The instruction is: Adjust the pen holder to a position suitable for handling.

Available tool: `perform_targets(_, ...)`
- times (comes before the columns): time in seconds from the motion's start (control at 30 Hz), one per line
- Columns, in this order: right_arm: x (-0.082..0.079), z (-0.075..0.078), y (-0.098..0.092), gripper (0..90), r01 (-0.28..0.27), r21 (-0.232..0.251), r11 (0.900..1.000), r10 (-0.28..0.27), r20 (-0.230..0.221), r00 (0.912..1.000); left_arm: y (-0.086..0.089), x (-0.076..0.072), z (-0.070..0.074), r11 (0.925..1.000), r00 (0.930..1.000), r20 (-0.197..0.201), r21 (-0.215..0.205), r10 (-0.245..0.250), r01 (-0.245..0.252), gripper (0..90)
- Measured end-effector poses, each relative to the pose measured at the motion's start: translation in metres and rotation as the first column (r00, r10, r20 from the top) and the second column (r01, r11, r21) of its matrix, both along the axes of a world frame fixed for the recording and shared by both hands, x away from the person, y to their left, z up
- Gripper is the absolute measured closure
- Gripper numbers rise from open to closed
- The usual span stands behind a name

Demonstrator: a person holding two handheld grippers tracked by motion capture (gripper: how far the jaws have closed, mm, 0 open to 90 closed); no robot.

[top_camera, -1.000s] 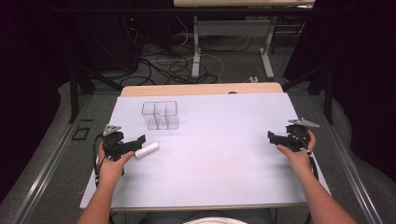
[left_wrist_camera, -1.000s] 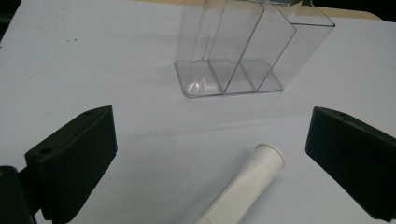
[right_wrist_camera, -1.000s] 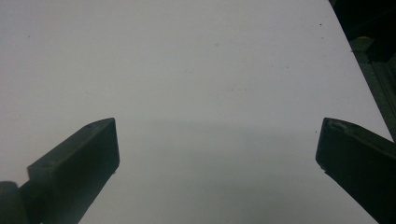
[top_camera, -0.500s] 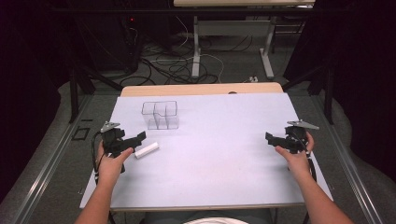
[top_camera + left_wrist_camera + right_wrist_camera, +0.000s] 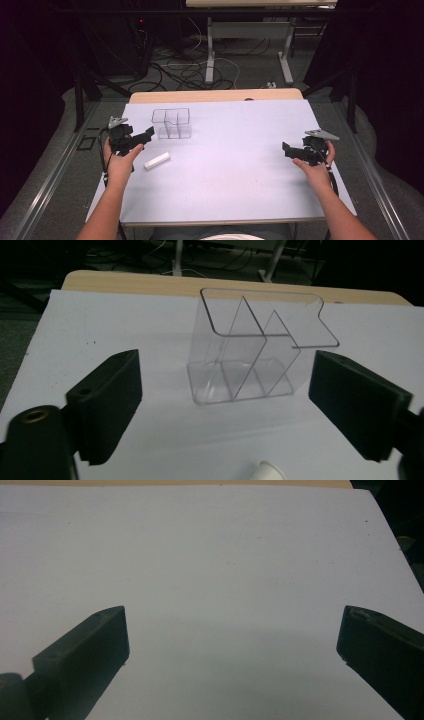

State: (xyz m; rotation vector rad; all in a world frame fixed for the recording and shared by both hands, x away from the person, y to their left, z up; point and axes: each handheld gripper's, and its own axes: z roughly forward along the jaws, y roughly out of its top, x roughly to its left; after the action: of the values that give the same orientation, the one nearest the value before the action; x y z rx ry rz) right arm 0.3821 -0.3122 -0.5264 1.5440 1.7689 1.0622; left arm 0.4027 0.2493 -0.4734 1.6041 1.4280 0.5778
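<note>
- White sheet (image 5: 240,170) covering the table, bare across its middle and right
- Wooden table edge (image 5: 215,95) showing along the far side of the sheet
- Grey floor beyond, with tangled cables (image 5: 185,70)
- White legs of a second table (image 5: 210,55) at the far end

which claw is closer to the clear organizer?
Left. The left claw hovers just off the clear organizer, aimed at it, jaws open. The right claw is far across the table.
</note>
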Motion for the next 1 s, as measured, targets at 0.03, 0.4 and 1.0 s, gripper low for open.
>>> perform_targets(0.03, 0.000, 0.000, 0.000, 0.2, -0.001, 0.001, 1.000, 0.001, -0.002, 1.0000, -0.001, 0.003, 0.002, 1.0000, 1.0000, 0.006, -0.001, 0.005, -0.005, 16.3)
perform_targets(0.4, 0.000, -0.003, -0.004, 1.5, 0.019, 0.032, 0.999, -0.018, -0.023, 0.9996, 0.001, 0.031, 0.022, 0.9976, 0.9976, 0.000, 0.000, 0.069, -0.069, 34.8)
perform_targets(1.0, 0.001, -0.006, -0.005, 4.9, 0.013, 0.043, 0.999, -0.011, -0.050, 0.9987, -0.006, 0.071, 0.009, 0.9958, 0.9903, -0.105, 0.021, 0.091, -0.089, 46.3)
